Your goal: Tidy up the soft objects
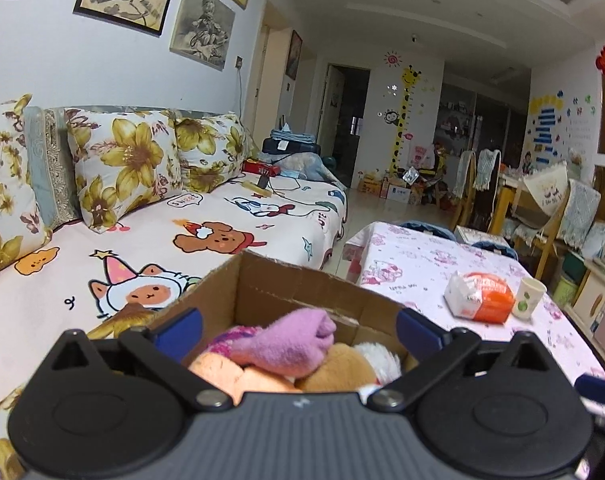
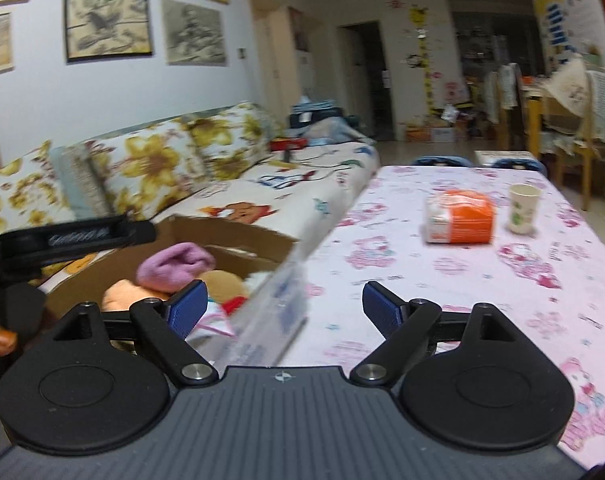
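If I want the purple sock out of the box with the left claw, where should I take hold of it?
Probably the rolled, bulging end of the purple sock, from straight above. It lies on top of the plush toys in the cardboard box, so nothing covers it, while the box walls block a sideways approach. The left claw already hangs open over it.

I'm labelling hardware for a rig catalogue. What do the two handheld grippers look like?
The left gripper and right gripper match: black linkage arms with silver pivot screws, rounded black housings, a ribbed grey body bearing a small white mark, and blue ribbed finger pads. No cables or sleeves show.
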Available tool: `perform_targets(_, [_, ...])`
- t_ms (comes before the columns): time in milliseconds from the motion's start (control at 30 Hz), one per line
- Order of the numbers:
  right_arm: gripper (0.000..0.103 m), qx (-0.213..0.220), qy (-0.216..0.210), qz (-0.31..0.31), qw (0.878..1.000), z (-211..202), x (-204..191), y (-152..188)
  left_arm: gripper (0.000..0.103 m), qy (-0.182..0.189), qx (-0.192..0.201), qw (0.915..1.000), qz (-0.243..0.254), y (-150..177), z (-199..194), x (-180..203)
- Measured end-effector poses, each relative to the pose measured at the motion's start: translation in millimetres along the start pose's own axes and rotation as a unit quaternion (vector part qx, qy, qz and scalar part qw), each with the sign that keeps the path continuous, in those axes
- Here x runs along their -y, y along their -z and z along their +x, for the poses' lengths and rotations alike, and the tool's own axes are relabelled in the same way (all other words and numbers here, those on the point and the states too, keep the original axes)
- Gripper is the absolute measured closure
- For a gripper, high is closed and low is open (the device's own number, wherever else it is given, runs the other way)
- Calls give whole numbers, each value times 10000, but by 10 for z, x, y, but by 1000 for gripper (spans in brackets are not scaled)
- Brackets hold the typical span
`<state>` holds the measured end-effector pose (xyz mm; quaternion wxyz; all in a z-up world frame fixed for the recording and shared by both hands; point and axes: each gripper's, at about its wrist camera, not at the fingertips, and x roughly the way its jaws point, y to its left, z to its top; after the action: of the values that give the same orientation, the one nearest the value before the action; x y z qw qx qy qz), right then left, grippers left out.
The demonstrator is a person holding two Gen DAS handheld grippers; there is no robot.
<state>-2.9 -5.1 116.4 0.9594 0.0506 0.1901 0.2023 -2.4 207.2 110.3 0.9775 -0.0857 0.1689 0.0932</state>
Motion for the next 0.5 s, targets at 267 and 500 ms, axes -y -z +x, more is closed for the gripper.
perform_targets(267, [0,12,480,-70,9988,-293,-3,54,1,-57,-172,9995,266,99,-260,168])
perform_targets(500, [0,-101,498,172,9986,-439,36,81,1,-13,-410,9983,405,247,-515,236])
